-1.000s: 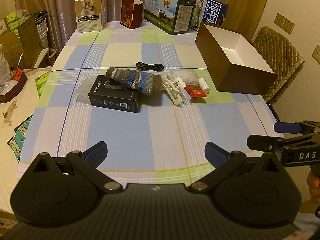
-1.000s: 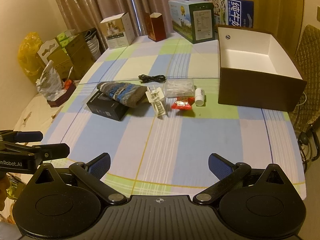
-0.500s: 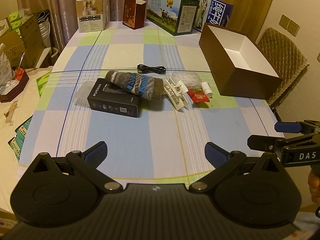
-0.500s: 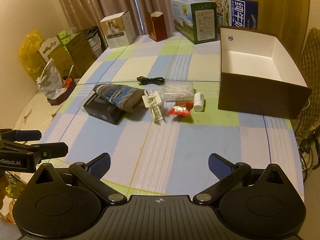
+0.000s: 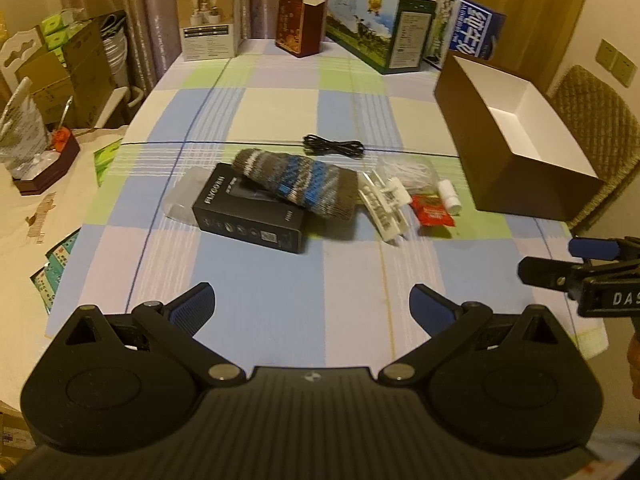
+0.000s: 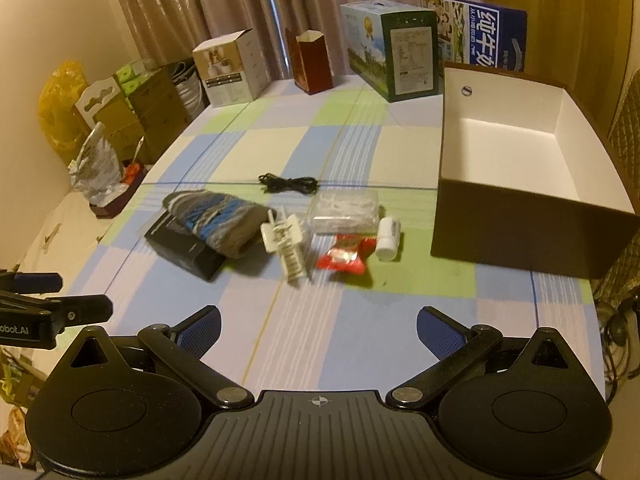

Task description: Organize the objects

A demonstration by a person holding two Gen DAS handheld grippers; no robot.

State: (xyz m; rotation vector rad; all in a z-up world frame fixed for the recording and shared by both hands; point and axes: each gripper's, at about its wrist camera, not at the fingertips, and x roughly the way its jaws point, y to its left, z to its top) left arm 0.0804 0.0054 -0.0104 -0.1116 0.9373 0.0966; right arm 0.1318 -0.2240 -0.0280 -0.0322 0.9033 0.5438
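Observation:
A cluster of loose objects lies mid-table: a black product box (image 5: 250,216), a striped knitted sock (image 5: 298,184) resting on it, a white plastic clip (image 5: 384,204), a red snack packet (image 5: 434,210), a small white bottle (image 5: 449,197), a clear bag (image 6: 346,211) and a black cable (image 5: 333,147). An open brown box with white inside (image 6: 524,184) stands to their right. My left gripper (image 5: 312,306) hovers open near the front edge, nothing between its fingers. My right gripper (image 6: 318,330) is likewise open and empty, short of the red packet (image 6: 344,256).
Several cartons (image 5: 378,38) line the table's far edge. A quilted chair (image 5: 596,128) stands behind the brown box. Stacked cardboard boxes and bags (image 6: 120,120) crowd the floor left of the table (image 5: 276,112).
Both grippers have advanced toward the cluster, so the objects look larger and nearer. Nothing on the table has moved; both pairs of jaws stay spread.

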